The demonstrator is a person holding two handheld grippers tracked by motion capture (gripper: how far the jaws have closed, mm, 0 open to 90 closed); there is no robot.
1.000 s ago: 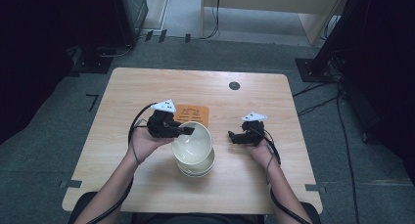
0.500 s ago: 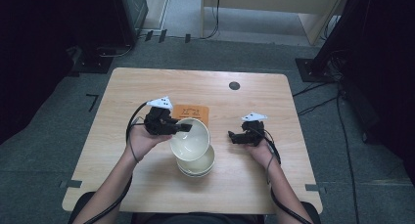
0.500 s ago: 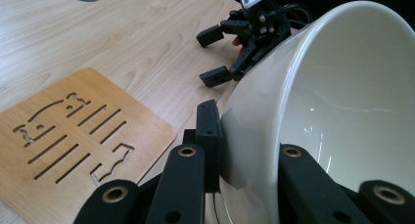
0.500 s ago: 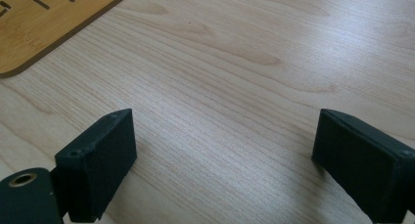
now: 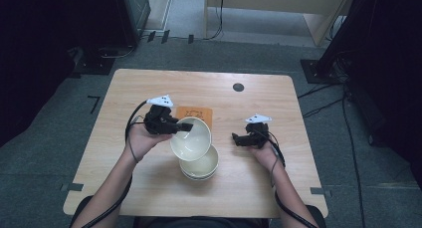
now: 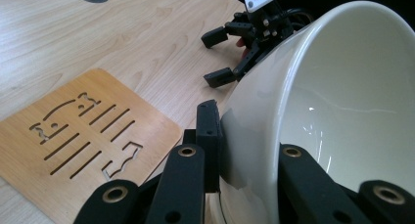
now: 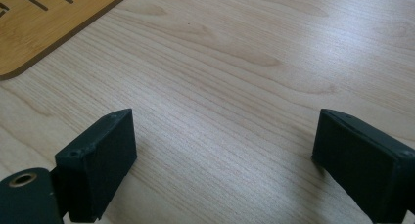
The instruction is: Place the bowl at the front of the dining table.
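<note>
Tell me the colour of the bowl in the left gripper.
Glossy white bowl, clearest in the left gripper view.

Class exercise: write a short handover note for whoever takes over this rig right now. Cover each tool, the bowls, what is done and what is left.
Left tool: shut on the rim of the top bowl, held tilted above the bowl stack.
Right tool: open, holding nothing, low over the table right of the stack.
Done: top bowl lifted off.
Left, probably: set it down, perhaps on the wooden trivet behind it.

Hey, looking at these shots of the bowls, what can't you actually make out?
- How many bowls are in the stack: high view, lifted bowl covers part, too small.
- Lifted bowl's far rim: left gripper view, cut by frame edge.
- Trivet cut-out design: high view, too small.
</note>
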